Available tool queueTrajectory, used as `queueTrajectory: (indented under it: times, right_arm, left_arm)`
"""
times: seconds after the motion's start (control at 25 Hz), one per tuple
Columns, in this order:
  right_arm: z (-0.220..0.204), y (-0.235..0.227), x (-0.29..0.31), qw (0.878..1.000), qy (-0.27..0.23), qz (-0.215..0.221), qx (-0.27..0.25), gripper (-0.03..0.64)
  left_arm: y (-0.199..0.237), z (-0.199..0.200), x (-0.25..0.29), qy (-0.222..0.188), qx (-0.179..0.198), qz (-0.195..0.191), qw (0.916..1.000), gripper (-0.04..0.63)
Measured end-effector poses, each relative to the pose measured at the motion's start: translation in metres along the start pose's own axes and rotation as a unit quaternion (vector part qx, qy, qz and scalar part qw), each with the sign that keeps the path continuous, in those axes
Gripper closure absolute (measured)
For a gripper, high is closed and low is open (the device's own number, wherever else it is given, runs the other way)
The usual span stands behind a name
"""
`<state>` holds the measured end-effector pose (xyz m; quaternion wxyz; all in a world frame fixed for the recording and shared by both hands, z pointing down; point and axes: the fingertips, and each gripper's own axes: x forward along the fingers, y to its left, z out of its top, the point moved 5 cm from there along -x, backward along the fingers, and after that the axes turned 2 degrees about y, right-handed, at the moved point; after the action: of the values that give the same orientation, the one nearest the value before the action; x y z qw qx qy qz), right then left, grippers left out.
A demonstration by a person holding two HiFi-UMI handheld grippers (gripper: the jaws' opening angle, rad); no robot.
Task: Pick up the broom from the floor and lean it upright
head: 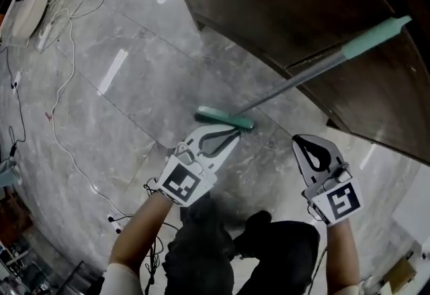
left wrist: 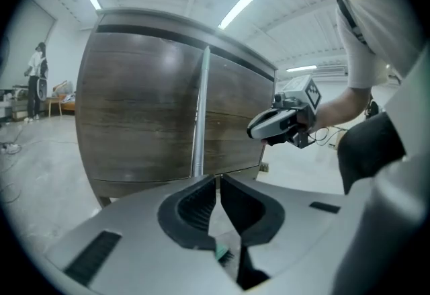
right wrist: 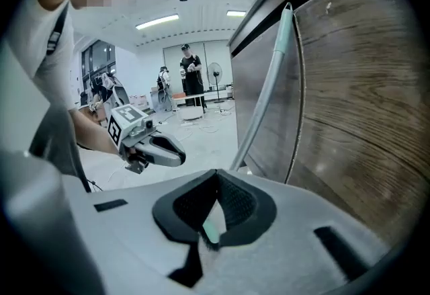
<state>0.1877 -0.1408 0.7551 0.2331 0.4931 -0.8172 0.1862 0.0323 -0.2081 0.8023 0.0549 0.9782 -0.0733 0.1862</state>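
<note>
Against the cabinet (head: 302, 5), broom (head: 302, 78) looks light, stiff, slick: grip mid-pole; left gripper (head: 226, 138) and right gripper (head: 302, 143) clenched, empty.

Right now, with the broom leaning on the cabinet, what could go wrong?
1. The broom leans at a slant on glossy floor, so its head could slide out.
2. The left gripper sits right by the broom head; a nudge might topple it.
3. Loose cables could snag feet.

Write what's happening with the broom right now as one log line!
broom: leaning on wooden cabinet, head on floor | left tool: shut, empty | right tool: shut, empty
</note>
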Motion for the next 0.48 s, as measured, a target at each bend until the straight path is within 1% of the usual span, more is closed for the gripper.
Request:
queueTrajectory:
  times: [0.04, 0.12, 0.24, 0.36, 0.48]
  right_arm:
    - [0.002, 0.003, -0.001, 1.0, 0.008, 0.004, 0.006, 0.617]
    - [0.006, 0.008, -0.009, 0.999, 0.023, 0.011, 0.02, 0.617]
    - [0.015, 0.015, -0.027, 0.999, 0.037, 0.017, 0.036, 0.617]
    - [0.029, 0.031, -0.048, 0.998, 0.044, 0.022, 0.03, 0.617]
    - [0.058, 0.05, -0.077, 0.998, 0.051, 0.026, 0.026, 0.617]
  left_arm:
    - [-0.004, -0.001, -0.008, 0.009, -0.003, 0.012, 0.9999, 0.574]
    - [-0.016, 0.0, -0.022, 0.026, -0.022, 0.027, 0.999, 0.578]
    - [-0.036, 0.016, -0.039, 0.04, -0.056, 0.03, 0.9972, 0.581]
    - [-0.053, 0.048, -0.063, 0.044, -0.06, 0.024, 0.9969, 0.583]
    - [-0.064, 0.094, -0.094, 0.045, -0.064, 0.031, 0.9964, 0.583]
